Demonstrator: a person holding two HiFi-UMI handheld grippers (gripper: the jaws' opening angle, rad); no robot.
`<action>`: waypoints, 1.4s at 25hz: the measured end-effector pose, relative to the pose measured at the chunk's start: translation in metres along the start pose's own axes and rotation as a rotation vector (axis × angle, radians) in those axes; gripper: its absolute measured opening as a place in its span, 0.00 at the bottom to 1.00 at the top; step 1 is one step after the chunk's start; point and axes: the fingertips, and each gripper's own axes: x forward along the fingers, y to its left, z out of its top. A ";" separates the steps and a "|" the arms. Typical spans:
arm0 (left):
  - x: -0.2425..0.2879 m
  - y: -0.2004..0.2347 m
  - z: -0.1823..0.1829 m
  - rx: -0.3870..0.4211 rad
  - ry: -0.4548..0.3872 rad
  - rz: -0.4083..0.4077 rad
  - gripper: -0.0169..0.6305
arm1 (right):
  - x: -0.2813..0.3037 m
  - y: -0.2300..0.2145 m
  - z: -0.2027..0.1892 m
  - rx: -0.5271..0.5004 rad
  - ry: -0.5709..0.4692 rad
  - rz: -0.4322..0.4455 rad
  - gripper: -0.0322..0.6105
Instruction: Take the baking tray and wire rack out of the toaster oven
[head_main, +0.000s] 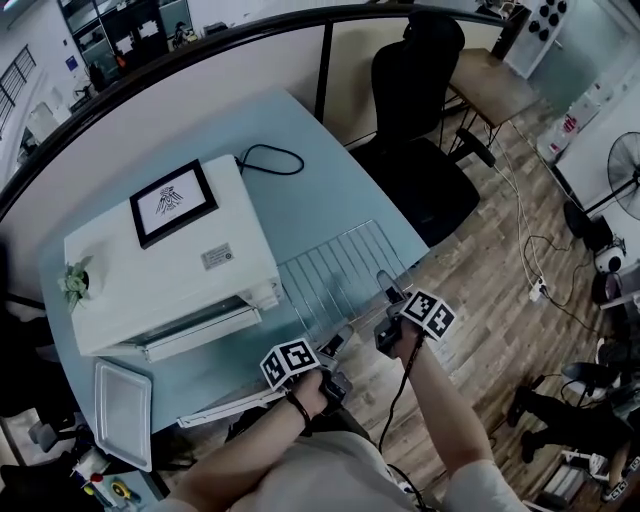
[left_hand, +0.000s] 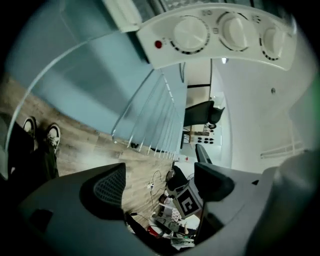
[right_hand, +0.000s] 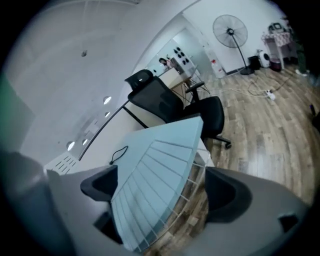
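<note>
Closest in, at about six o'clock in the head view, the left gripper (left_hand: 160, 182) is hovering with its jaws standing wide apart and gripping nothing; between its pads its own view is showing only wood floor and the other gripper's marker cube. Just beside it, toward five o'clock, the right gripper (right_hand: 162, 189) is gaping just as wide. The wire rack (head_main: 340, 265) is showing between its jaws in its own view, but the pads are touching no wire, so it is holding nothing either. The rack is lying flat on the table (head_main: 300, 190) just beyond both grippers, at twelve o'clock from them, with its near right corner hanging out over the floor. The baking tray (head_main: 122, 412) is resting at eight o'clock, at the table's near left end, well apart from the rack. Farther off, at ten o'clock, the toaster oven (head_main: 170, 270) is sitting with a framed picture (head_main: 173, 202) on top (its knobs are filling the top of the left gripper view). An office chair (head_main: 420, 110) is standing at one o'clock beyond the table. Both items seem to be out, so the step in hand is probably the release. Doing it well is calling for jaws kept wide and a clean pull-away that is snagging no wire, because an overhanging rack could tip off the edge.
</note>
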 end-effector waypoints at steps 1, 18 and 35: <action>-0.006 -0.010 0.003 0.032 0.001 -0.010 0.66 | -0.007 0.010 0.002 -0.036 0.004 0.019 0.90; -0.145 -0.154 0.066 0.703 -0.224 -0.144 0.37 | -0.123 0.224 0.030 -0.501 -0.136 0.311 0.31; -0.384 -0.242 0.150 1.294 -0.721 0.034 0.08 | -0.218 0.421 -0.015 -0.900 -0.270 0.677 0.08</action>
